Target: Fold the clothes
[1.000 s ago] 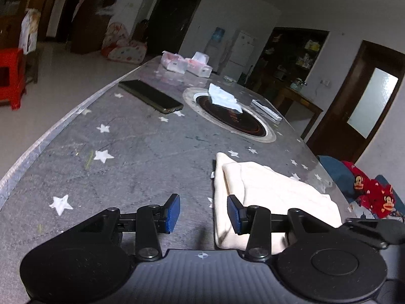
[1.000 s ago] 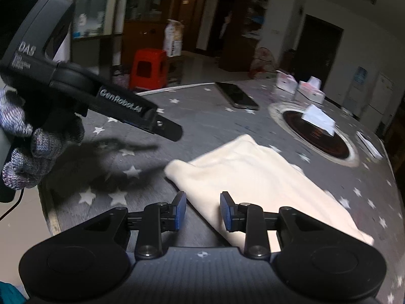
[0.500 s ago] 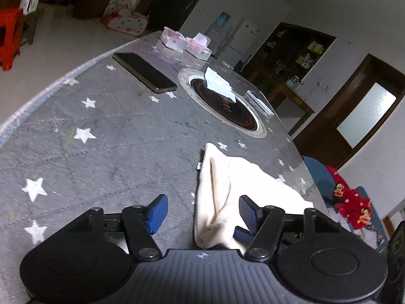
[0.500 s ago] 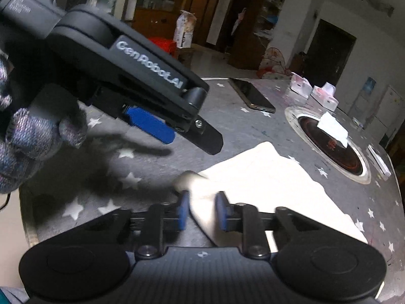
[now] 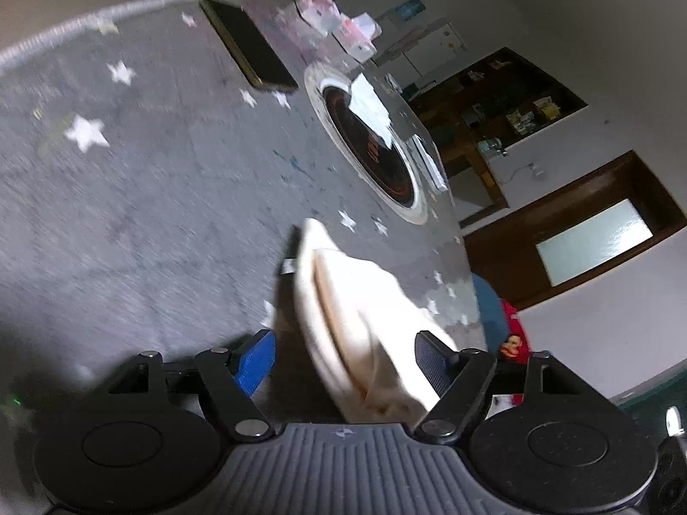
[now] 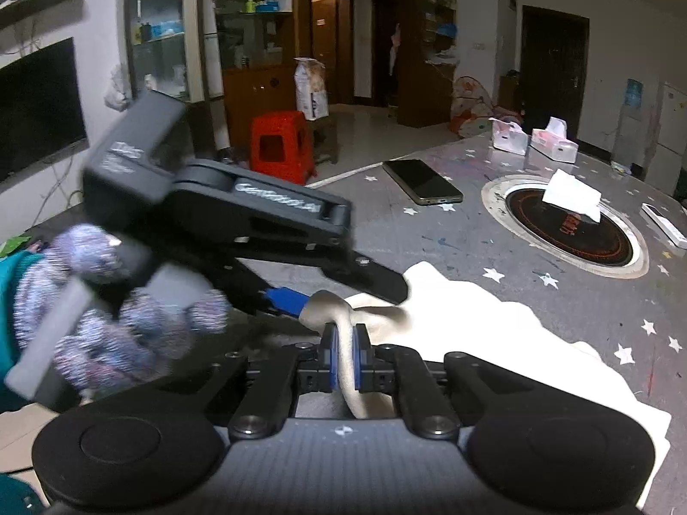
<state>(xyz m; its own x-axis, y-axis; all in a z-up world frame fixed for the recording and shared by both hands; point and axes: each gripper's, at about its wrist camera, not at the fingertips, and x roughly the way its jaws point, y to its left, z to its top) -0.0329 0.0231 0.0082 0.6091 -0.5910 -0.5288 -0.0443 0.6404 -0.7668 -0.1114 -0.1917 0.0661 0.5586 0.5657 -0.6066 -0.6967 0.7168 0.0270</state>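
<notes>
Left wrist view: the left hand-held gripper (image 5: 343,360) had its blue pads spread wide apart, with a raised edge of the cream garment (image 5: 343,322) lying between them and touching neither that I could see. The garment sat on the grey star-printed desk (image 5: 150,197), on the near side of the round inset burner (image 5: 369,146). A dark phone (image 5: 249,51) lay beyond the burner's left side. The picture was blurred.

Right wrist view: the right hand-held gripper (image 6: 342,365) was closed tight on a bunched fold of the garment (image 6: 493,343), lifted just off the desk (image 6: 429,236). The rest of the cloth spread flat toward the burner (image 6: 566,225). The left hand-held gripper (image 6: 339,289), held by a gloved hand (image 6: 98,313), reached in from the left, one blue pad beside the same fold. A white tissue (image 6: 571,195) lay on the burner; two tissue boxes (image 6: 532,141) stood behind it.
</notes>
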